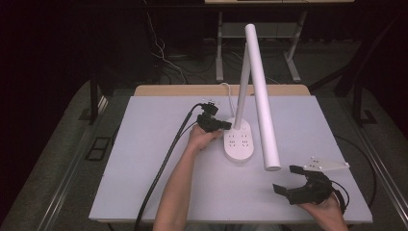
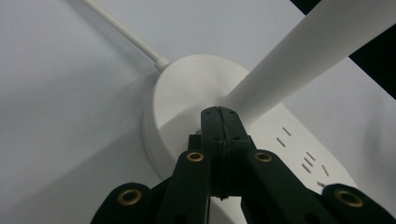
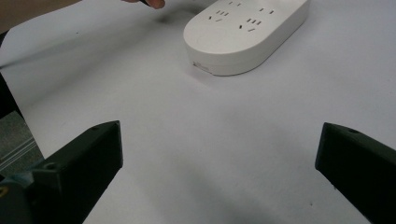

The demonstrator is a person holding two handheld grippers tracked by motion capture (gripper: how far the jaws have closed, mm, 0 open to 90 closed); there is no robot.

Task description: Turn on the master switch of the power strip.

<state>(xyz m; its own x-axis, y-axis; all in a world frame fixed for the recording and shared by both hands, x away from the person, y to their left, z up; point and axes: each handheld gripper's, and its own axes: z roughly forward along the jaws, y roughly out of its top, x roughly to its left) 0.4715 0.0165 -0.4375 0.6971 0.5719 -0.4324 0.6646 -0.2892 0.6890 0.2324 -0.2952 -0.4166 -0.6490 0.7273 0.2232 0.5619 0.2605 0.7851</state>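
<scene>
Pale table [image 1: 144, 168], dark room beyond. Left gripper [image 1: 225, 125] closed, empty, at lamp base [image 1: 239, 139]; right gripper [image 1: 288, 179] wide apart, empty.

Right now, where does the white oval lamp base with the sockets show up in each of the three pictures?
High view: white oval lamp base sits mid-table, just right of the left hand-held gripper.
Left gripper view: base at centre, behind the closed jaws.
Right gripper view: base at top centre, far beyond the open jaws.
Shared landmark: its socket slots.
</scene>
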